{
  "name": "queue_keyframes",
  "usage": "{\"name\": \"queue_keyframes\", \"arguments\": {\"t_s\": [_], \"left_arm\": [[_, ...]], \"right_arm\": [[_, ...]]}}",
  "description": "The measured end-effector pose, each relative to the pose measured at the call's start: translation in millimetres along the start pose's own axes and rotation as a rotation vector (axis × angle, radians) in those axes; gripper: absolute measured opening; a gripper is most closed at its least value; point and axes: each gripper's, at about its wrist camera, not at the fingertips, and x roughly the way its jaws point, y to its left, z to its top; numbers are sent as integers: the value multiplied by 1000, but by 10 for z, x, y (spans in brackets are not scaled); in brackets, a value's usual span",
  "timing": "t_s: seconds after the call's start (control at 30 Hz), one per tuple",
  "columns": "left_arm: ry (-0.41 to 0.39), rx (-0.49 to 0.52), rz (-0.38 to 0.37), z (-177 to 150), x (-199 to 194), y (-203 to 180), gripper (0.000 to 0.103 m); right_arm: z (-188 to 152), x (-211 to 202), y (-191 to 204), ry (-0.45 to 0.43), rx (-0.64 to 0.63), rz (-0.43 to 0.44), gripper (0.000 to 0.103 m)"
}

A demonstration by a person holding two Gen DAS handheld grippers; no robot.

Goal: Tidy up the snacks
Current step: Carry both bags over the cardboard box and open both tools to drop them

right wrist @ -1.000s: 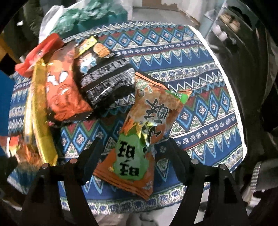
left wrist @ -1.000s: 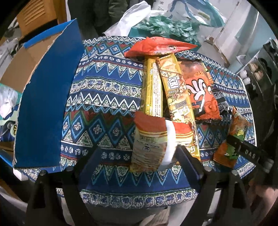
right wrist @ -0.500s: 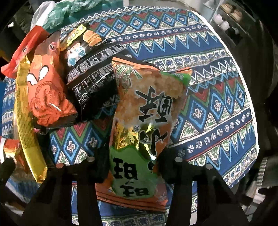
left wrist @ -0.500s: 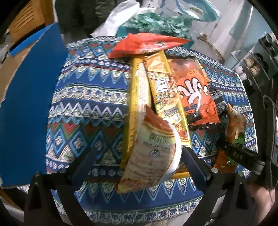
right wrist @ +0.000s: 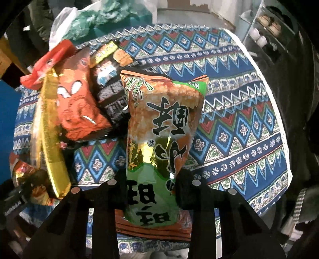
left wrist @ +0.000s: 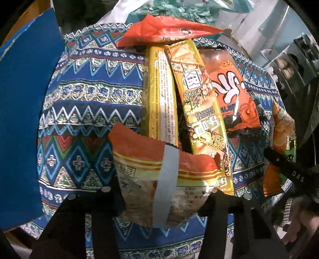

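Two grippers: both clamped on snack bags above the round table with the patterned cloth (right wrist: 235,123).
Left gripper (left wrist: 161,196): closed on an orange-topped bag with a pale strip down its back (left wrist: 159,179), held over the near edge of the cloth.
Right gripper (right wrist: 150,191): closed on an orange and green bag with large black characters (right wrist: 163,139), lifted clear of the cloth, top end pointing away.
Row on the table: two long yellow bags (left wrist: 161,95) lay side by side, an orange bag with a white cartoon figure (left wrist: 233,95) just to their right, a black bag (right wrist: 111,87) beyond that.
Far end: a red packet (left wrist: 169,29) lay across the tops of the yellow bags.
In the way: the left-held bag overlapped the near ends of the yellow bags in the left view; the right-held bag hid part of the black bag in the right view.
Left of the table: a blue cardboard sheet (left wrist: 22,111) stood beside the cloth.
Behind the table: crumpled green and white plastic bags (right wrist: 95,18).
Change since a second earlier: the right bag had been lying flat on the cloth between open fingers and was now gripped and raised; the left bag had swung to the right, over the yellow bags' ends.
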Motion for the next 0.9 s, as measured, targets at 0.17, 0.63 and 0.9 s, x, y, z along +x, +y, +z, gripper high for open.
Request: {"name": "queue_keyframes", "arguments": {"t_s": [0.17, 0.63, 0.9], "left_arm": [[-32, 16, 10, -44, -146, 28, 43], [-142, 66, 16, -11, -665, 54, 42], [-198, 66, 24, 55, -924, 142, 42]], "right_arm": [[-74, -190, 124, -32, -35, -4, 32], [-88, -640, 422, -139, -122, 29, 32], [-48, -852, 626, -185, -173, 62, 32]]}}
